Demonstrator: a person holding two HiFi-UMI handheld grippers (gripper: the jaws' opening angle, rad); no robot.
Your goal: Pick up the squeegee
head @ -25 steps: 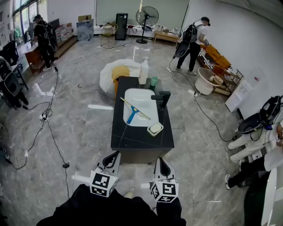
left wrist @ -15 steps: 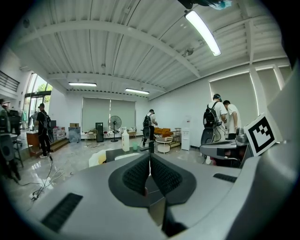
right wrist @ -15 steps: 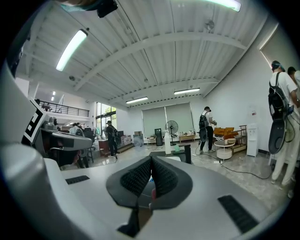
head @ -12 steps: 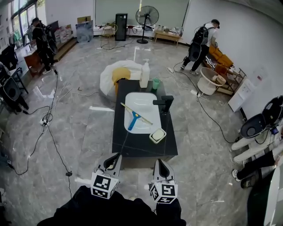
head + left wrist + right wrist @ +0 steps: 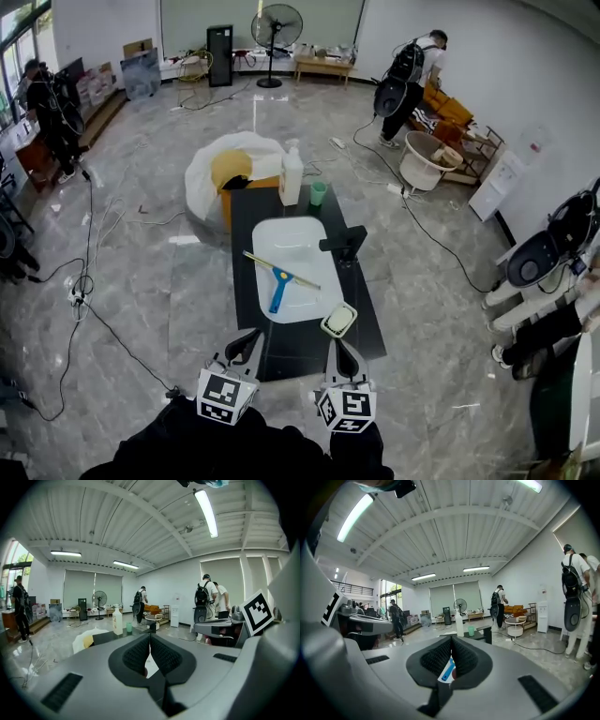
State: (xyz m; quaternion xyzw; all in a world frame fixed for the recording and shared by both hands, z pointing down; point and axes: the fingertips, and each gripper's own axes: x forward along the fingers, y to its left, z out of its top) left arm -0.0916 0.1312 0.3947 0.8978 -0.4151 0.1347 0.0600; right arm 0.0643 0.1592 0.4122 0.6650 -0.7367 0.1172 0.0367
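The squeegee has a blue handle and a long thin blade. It lies slantwise across the white sink set in the black counter. My left gripper and right gripper hover side by side over the counter's near edge, short of the sink. Both point forward, shut and empty. In the right gripper view the blue handle of the squeegee shows through the slit below the closed tips of the right gripper. The left gripper has its pads together.
A black faucet stands at the sink's right. A soap dish sits at the near right corner. A white bottle and green cup stand at the far end. Cables trail on the floor at left. A person stands far right.
The counter has come much nearer in the head view. Both grippers have moved forward together, from over the floor to the counter's near edge. Their jaws stay shut.
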